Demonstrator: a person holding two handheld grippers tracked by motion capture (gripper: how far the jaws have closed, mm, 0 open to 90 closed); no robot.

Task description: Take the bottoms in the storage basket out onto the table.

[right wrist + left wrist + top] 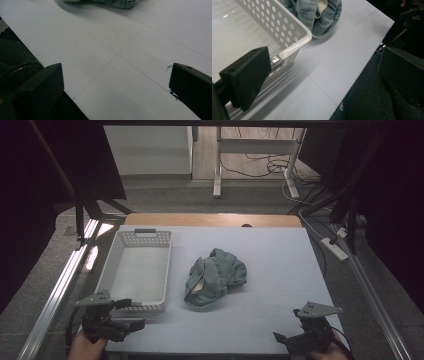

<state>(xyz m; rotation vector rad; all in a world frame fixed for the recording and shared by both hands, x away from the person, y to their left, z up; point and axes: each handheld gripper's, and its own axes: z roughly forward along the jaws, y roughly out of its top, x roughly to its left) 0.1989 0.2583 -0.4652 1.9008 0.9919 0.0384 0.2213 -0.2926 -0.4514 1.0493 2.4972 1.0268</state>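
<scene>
Grippers, two, black two-jaw, hand-held, both with jaws spread wide and nothing between them.

Left gripper (131, 324) sits at the near left edge of the pale grey table top (270, 270), just beside the near end of a white perforated plastic basket (137, 271); its own view has the basket's rounded corner (294, 37) close ahead. Right gripper (285, 340) sits at the near right edge over bare table (120, 62). Crumpled blue-green denim garment (215, 277) lies heaped mid-table, just right of the basket, well apart from both grippers; pale lining shows in its folds (319, 15).
</scene>
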